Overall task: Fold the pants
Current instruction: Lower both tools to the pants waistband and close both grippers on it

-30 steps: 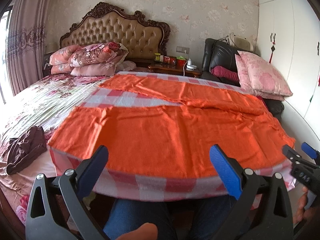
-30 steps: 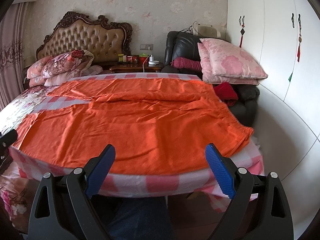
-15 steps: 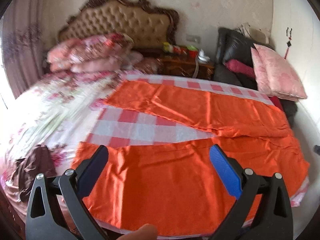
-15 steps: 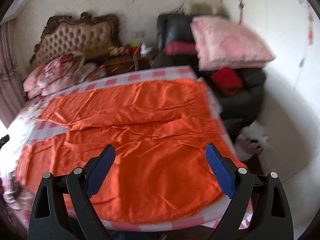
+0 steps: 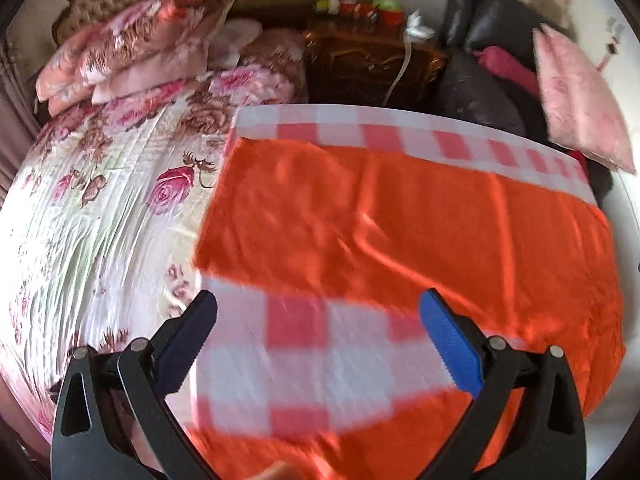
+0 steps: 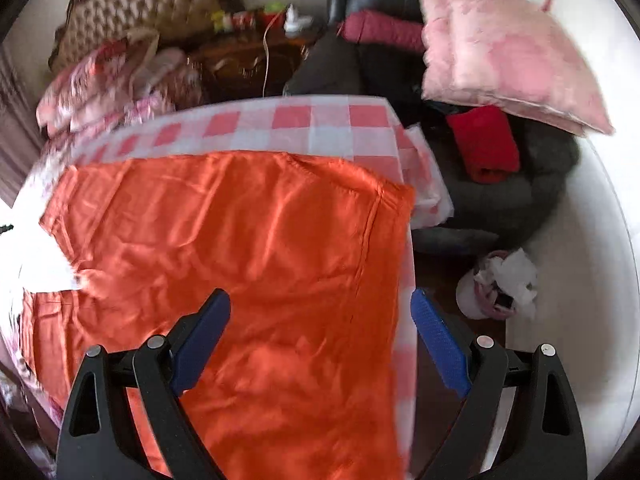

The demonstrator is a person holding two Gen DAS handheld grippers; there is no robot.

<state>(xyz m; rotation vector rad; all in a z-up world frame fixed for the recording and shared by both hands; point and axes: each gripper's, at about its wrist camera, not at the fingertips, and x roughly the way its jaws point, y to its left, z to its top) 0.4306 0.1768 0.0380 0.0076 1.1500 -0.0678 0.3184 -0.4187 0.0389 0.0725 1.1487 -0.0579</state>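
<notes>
Orange pants: we find them flat on the checked cloth, long axis running left to right; our right gripper, fingers apart, hangs over the waistband, left gripper, likewise spread, over the gap between the legs.

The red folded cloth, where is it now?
In the right wrist view the red folded cloth lies at the upper right, on the dark armchair beside the bed, just under the pink pillow.
</notes>
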